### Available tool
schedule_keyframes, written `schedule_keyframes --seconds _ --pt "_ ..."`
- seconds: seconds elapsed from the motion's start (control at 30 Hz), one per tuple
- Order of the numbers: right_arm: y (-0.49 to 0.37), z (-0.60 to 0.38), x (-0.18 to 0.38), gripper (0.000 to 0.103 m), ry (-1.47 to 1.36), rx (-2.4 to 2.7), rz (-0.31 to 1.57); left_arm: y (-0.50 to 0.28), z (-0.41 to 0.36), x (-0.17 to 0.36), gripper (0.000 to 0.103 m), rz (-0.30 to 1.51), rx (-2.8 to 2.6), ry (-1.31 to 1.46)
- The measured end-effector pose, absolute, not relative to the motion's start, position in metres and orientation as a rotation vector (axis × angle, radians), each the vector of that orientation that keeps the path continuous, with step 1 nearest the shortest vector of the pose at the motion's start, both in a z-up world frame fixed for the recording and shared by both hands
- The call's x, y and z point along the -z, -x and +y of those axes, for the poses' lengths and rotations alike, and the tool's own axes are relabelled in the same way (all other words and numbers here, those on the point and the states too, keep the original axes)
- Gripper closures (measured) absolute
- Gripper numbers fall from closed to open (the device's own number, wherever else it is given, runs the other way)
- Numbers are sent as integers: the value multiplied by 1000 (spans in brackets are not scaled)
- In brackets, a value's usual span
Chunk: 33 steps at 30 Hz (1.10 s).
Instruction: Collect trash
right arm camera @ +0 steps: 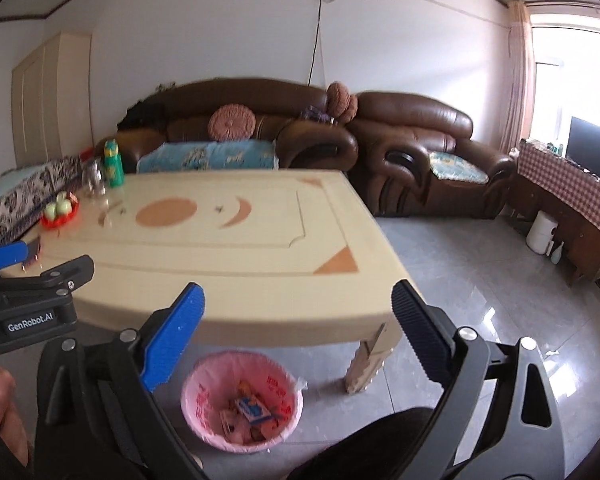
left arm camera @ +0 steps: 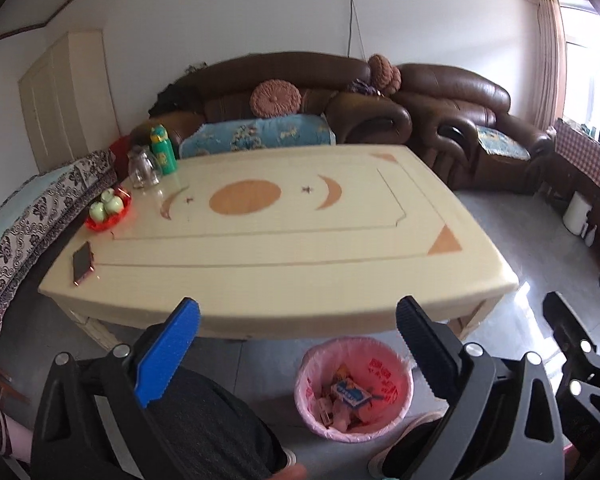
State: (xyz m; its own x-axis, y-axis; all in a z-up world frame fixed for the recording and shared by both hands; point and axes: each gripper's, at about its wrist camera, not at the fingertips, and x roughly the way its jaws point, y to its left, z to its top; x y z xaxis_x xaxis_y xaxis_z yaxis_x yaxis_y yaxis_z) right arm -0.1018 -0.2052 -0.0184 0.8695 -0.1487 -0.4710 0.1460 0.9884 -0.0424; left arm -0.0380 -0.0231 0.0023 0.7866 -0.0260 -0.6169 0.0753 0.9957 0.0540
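Pink plastic lines the waste bin [left arm camera: 354, 390], which stands on the grey tiled floor [left arm camera: 512, 240] just in front of the near edge of the table [left arm camera: 260, 272]. Inside the bin lies the collected trash [left arm camera: 346, 398]: a small blue and white box on top of crumpled wrappers.

The left gripper [left arm camera: 298, 354] is held above the floor in front of the table. Its jaws stand wide apart, one finger blue and one black, and nothing is between them. The right gripper [right arm camera: 298, 338] is in the same state, wide apart and empty, and it looks down at the bin from a little more to the right. In the right wrist view, part of the left gripper shows at the left edge, with a hand [right arm camera: 4, 416] below it. A dark trouser leg [left arm camera: 220, 424] and a shoe [left arm camera: 396, 454] of the person are near the bin.

The table is pale yellow with orange shapes. At its far left corner stand a green bottle [left arm camera: 163, 151] and a glass jug [left arm camera: 142, 168]. Near them is a red tray [left arm camera: 109, 212] with pale green cups [left arm camera: 107, 204]. A phone [left arm camera: 83, 262] lies near the left edge. Behind the table are a brown leather sofa [left arm camera: 300, 92] and an armchair [left arm camera: 472, 124].
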Motion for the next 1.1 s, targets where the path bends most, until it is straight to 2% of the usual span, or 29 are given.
schedule_keyframes --seconds 0.33,1.1 --pt "120 -204 -11 6 18 166 410 47 -29 -30 7 601 48 -54" --pt "114 -203 -14 6 20 179 419 45 -28 -21 7 625 35 -54"
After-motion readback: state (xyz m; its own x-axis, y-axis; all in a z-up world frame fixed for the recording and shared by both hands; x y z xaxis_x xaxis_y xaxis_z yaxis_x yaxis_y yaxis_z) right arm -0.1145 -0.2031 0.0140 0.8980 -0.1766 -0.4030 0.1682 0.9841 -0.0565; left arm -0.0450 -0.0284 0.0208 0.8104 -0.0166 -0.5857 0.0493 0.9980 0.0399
